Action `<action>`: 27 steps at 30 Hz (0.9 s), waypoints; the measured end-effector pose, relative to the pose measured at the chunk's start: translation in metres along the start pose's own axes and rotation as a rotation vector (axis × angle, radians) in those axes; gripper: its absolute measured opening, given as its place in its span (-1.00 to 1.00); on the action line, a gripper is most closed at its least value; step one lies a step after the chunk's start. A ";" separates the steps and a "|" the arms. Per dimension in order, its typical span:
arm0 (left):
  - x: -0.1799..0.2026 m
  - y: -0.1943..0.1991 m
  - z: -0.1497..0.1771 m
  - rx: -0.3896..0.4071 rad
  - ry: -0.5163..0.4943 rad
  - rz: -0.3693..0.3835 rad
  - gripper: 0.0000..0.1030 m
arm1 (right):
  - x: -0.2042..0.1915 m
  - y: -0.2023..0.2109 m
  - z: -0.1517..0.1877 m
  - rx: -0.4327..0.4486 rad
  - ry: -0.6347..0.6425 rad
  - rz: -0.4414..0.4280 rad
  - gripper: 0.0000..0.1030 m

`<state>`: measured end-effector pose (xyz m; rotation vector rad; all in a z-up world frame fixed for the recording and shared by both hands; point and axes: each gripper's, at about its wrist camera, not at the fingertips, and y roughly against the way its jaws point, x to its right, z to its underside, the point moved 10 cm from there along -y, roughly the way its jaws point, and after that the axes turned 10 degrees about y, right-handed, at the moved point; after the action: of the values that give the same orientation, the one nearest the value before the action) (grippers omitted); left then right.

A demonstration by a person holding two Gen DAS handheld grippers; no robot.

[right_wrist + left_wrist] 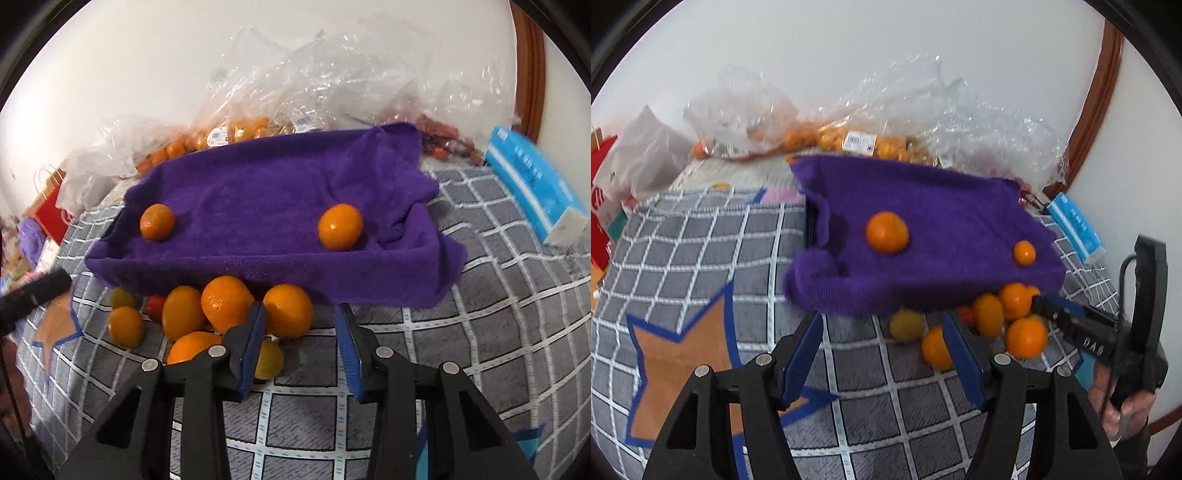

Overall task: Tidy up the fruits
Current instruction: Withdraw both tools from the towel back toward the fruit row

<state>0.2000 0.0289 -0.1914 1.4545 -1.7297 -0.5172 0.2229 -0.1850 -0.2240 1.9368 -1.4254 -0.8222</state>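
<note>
A purple cloth-lined tray [934, 206] [258, 195] holds two oranges [887, 232] [340, 226], one toward each end [157, 222]. A pile of loose oranges [225, 308] [1015, 301], a small red fruit [156, 306] and yellowish fruits [906, 325] lie on the checked cloth in front of the tray. My left gripper [882, 325] is open and empty, in front of the tray's left end. My right gripper [301, 317] is open and empty, beside the pile, its left finger against an orange [288, 314]. It also shows in the left wrist view [1056, 306].
Clear plastic bags with more small oranges [849, 142] [236, 129] lie behind the tray by the wall. A blue tissue pack [1075, 225] [532, 184] lies at the right. A red paper bag [602, 206] stands at the left edge. A grey checked cloth [480, 332] covers the table.
</note>
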 end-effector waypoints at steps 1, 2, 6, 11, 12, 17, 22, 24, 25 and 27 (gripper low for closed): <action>-0.001 -0.003 0.002 -0.011 0.009 -0.001 0.27 | 0.000 0.000 -0.001 0.002 0.000 0.002 -0.23; -0.002 -0.005 0.004 -0.019 0.016 0.002 0.26 | -0.001 -0.001 -0.002 0.001 0.008 0.002 -0.23; 0.002 -0.010 0.009 -0.057 0.054 0.050 0.25 | -0.004 -0.003 -0.008 0.006 0.041 0.012 -0.24; 0.009 -0.015 0.009 -0.074 0.062 0.065 0.05 | -0.007 -0.002 -0.006 0.008 0.033 -0.050 -0.48; 0.010 -0.017 0.009 -0.078 0.061 0.061 0.02 | -0.006 -0.001 -0.005 0.010 0.032 -0.047 -0.48; 0.013 -0.031 0.009 -0.106 0.081 0.045 -0.22 | 0.000 0.007 0.000 0.020 0.035 -0.017 -0.48; 0.014 -0.043 0.009 -0.123 0.099 0.035 -0.27 | 0.011 0.019 0.007 0.021 0.026 -0.005 -0.56; 0.013 -0.048 0.010 -0.133 0.114 0.034 -0.37 | 0.011 0.021 0.010 0.018 0.030 -0.015 -0.56; 0.012 -0.050 0.010 -0.134 0.125 0.038 -0.46 | 0.010 0.021 0.010 0.022 0.034 -0.011 -0.55; 0.011 -0.052 0.009 -0.145 0.144 0.049 -0.51 | 0.009 0.020 0.009 0.029 0.046 -0.004 -0.55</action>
<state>0.2250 0.0036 -0.2317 1.3115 -1.5771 -0.4895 0.2058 -0.1996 -0.2160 1.9676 -1.4144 -0.7578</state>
